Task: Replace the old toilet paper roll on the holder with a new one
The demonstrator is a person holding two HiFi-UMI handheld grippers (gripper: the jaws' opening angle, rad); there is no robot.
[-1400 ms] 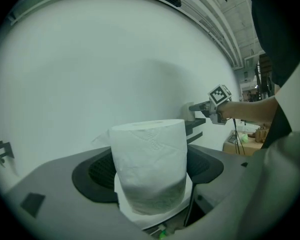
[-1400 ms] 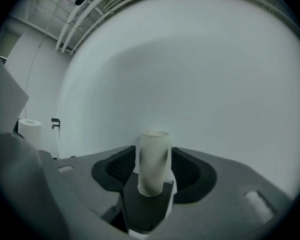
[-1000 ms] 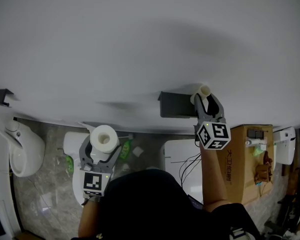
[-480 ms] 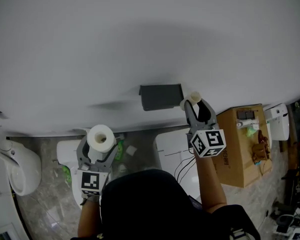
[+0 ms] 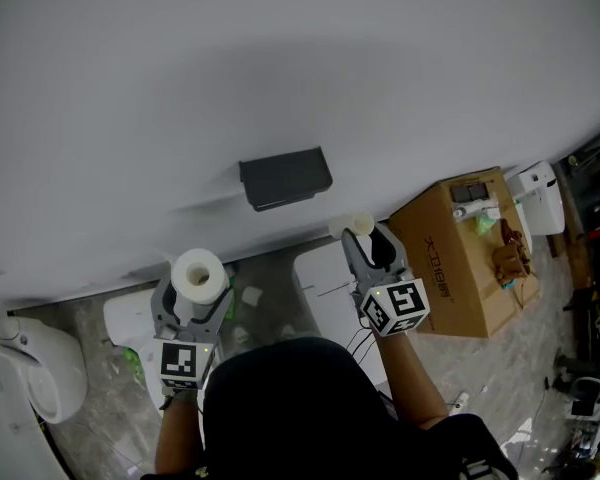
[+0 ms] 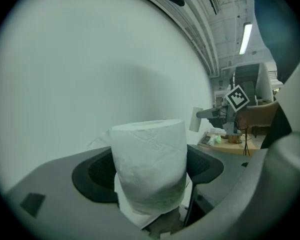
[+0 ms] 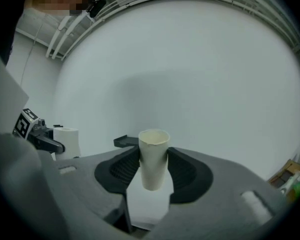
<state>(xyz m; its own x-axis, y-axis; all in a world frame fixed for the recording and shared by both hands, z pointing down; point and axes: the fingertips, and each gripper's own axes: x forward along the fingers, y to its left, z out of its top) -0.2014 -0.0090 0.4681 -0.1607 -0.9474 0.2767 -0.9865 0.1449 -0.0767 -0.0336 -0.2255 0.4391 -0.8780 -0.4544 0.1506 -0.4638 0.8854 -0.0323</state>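
Note:
A dark grey holder (image 5: 285,177) juts from the white wall, with no roll on it. My right gripper (image 5: 365,236) is shut on the empty cardboard core (image 5: 358,225), below and right of the holder and apart from it. In the right gripper view the core (image 7: 154,156) stands upright between the pads, and the holder (image 7: 126,141) shows behind it to the left. My left gripper (image 5: 197,293) is shut on a full white toilet paper roll (image 5: 199,274), lower left of the holder. The roll (image 6: 150,164) fills the left gripper view.
A cardboard box (image 5: 460,248) with small items on top stands on the floor at the right, with a white unit (image 5: 540,196) beyond it. A white toilet (image 5: 30,363) sits at the far left, and another white fixture (image 5: 325,278) lies below the holder.
The right gripper has drawn the cardboard core away from the holder's side, down and left in the view. The left gripper with the full roll has shifted a little.

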